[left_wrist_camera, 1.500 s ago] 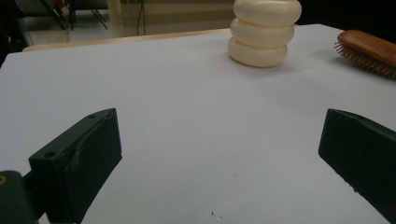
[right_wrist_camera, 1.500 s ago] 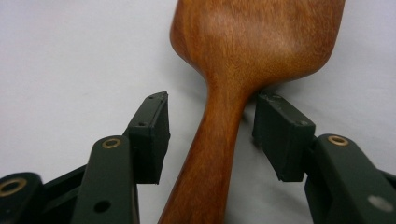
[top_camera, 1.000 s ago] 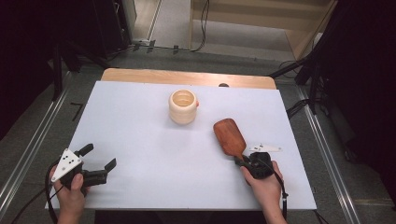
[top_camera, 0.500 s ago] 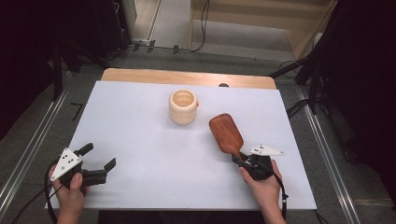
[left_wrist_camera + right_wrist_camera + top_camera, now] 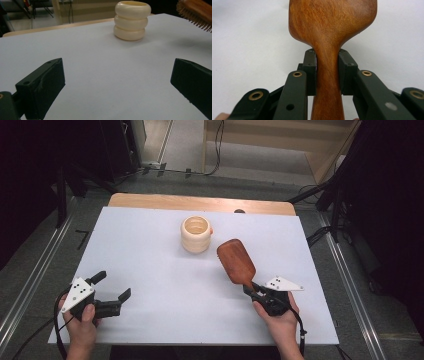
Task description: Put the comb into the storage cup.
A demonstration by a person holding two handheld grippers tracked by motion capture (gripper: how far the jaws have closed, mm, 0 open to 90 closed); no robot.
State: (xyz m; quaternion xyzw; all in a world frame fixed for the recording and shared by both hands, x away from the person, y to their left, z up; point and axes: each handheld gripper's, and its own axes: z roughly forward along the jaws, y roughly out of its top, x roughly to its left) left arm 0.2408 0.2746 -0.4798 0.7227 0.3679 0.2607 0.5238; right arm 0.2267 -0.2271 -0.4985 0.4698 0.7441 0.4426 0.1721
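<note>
1. Left hand comes in at the near left corner, fist wrapped round the left gripper.
2. Left gripper: low and level, pointing toward the table's middle; jaws stand wide apart with nothing between them.
3. Right hand comes in at the near right, holding the right gripper.
4. Right gripper: angled up and to the left; jaws clamped on a hairbrush handle, pads pressing both sides.

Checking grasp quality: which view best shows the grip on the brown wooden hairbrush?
The right gripper view: the right gripper clamps the brown wooden hairbrush at its handle neck. The high view shows the whole brush small; the left gripper view catches its bristled edge.
</note>
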